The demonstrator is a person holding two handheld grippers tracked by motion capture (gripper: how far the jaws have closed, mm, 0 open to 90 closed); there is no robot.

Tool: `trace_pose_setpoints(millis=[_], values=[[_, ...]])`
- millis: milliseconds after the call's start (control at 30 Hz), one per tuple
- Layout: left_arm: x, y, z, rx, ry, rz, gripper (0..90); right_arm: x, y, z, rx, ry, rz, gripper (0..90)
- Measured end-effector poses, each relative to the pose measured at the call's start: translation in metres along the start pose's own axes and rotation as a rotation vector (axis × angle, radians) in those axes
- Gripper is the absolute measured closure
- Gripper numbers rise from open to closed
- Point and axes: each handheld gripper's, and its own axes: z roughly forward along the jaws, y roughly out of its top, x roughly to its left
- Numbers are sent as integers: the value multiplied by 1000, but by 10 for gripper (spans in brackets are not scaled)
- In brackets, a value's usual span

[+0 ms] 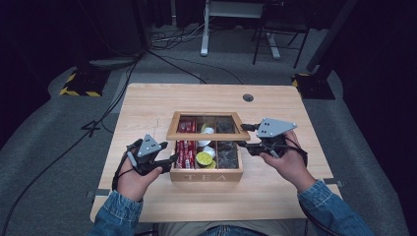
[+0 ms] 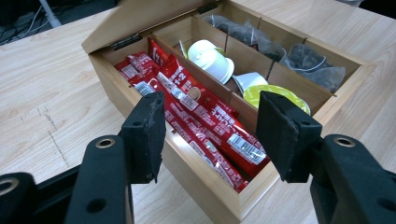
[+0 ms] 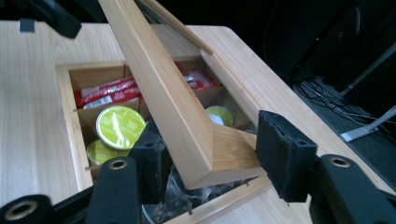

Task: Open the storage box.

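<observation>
Tea box sits mid-table, just in front of me, between my two hands; its lid is half raised, hinged along the far edge. My right gripper has the lid's near right corner between its jaws, both pads set against the wooden frame, so I count it as clamped on the lid. My left gripper hangs just off the box's left wall with its jaws partly apart and nothing between them, not touching the wood. Handling notes: the lid is a stiff wooden frame around a clear pane, light by the look of it, smooth-finished, so it could slide in the pads if I squeeze loosely. Best hold is the solid corner or side rail, never the pane, which I judge fragile. The small hinges look weak; lift along their arc, no twisting. Box itself seems light enough to skid, so the left gripper should brace its wall. Inside: red packets, pods and tea bags, loose.
</observation>
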Motion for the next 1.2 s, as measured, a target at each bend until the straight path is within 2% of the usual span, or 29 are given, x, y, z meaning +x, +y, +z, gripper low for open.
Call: trace_pose_setpoints(millis=[133, 300, 533, 667, 833, 1200], values=[[4, 1, 2, 1, 3, -5, 429, -7, 5, -1, -12, 12, 24, 495], [9, 2, 6, 6, 15, -11, 367, -21, 13, -1, -44, 25, 62, 534], [19, 1, 15, 26, 18, -22, 337, -32, 21, -1, -48, 38, 85, 549], [23, -1, 20, 40, 36, -14, 331, -41, 27, 0, -57, 28, 103, 553], [28, -5, 21, 28, 27, -30, 329, -54, 34, 3, -80, 13, 130, 555], [28, -13, 23, 38, 18, -41, 328, -78, 46, 11, -109, -25, 163, 555]])
